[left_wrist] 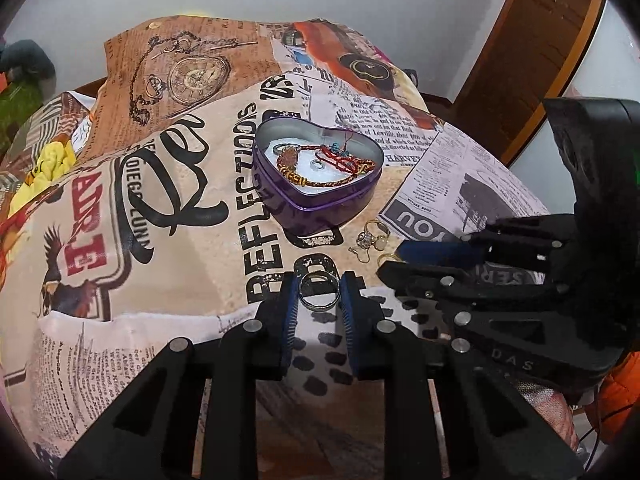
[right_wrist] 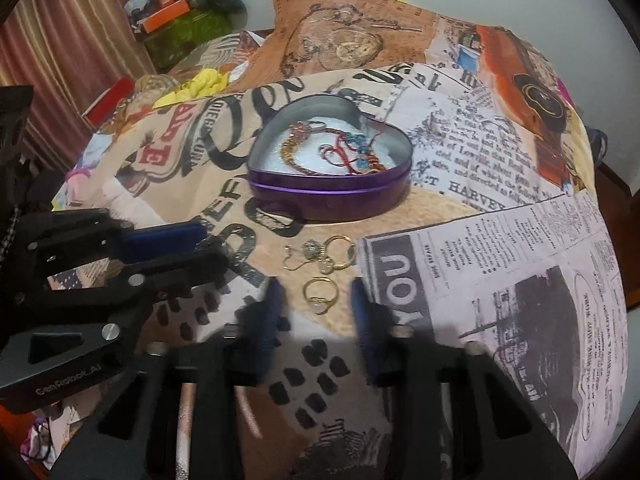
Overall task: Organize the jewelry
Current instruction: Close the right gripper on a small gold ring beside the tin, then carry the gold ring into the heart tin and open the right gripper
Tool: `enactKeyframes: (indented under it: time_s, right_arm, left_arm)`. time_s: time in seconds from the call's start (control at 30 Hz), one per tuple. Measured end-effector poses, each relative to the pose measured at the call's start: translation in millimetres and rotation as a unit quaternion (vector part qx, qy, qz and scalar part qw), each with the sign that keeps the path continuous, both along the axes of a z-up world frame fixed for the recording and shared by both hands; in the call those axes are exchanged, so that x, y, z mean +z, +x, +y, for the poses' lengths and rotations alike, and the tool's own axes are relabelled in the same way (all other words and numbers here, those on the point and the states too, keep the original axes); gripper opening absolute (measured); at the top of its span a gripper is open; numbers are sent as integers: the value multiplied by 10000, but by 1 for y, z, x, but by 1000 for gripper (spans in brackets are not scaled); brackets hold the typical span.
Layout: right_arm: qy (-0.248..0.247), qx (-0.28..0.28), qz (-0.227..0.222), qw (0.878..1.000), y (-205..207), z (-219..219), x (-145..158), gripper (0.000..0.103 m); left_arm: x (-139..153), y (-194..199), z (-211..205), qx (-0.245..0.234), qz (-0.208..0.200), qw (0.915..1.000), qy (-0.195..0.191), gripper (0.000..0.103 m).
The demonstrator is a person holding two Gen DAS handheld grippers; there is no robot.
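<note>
A purple heart-shaped tin (left_wrist: 320, 200) stands open on the printed cloth and holds bracelets (left_wrist: 328, 164) and a small ring. It also shows in the right wrist view (right_wrist: 332, 196). My left gripper (left_wrist: 320, 290) is shut on a silver band ring (left_wrist: 320, 293), held near the cloth in front of the tin. My right gripper (right_wrist: 316, 296) is open, its fingers on either side of a gold ring (right_wrist: 320, 294) lying on the cloth. More gold rings and an earring (right_wrist: 324, 258) lie between that ring and the tin.
A newspaper-print cloth (left_wrist: 160, 208) covers the surface and drapes over its edges. A green box and clutter (right_wrist: 188, 28) sit at the back left near a curtain. A wooden door (left_wrist: 532, 52) stands at the right.
</note>
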State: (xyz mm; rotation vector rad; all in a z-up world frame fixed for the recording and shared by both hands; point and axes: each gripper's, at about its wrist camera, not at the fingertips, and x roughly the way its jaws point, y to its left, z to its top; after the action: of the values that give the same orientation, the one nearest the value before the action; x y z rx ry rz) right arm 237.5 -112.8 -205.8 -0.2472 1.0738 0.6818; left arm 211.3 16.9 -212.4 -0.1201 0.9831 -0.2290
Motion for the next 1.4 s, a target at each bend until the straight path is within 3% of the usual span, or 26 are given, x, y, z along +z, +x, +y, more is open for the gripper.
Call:
enactKeyframes:
  time_s: [0.17,0.47,0.97,1.4]
  right_arm:
    - [-43,-40,-151,9999,-4,0,4,16]
    - [387,-372,-230,9983,-3,-16,27,16]
    - [650,-690,-1032,9901,1,-23,76,16]
    - [767,-638,-1090,9890,25,-11,74,16]
  left_arm:
    - [4,-1,0,39,-56,10000,41,20]
    - [28,-6,-2,63,-332,9993,164,21]
    - [59,1,3,157,-802,9962,304,21]
    - [60,32,12,222,-916,9950,317,21]
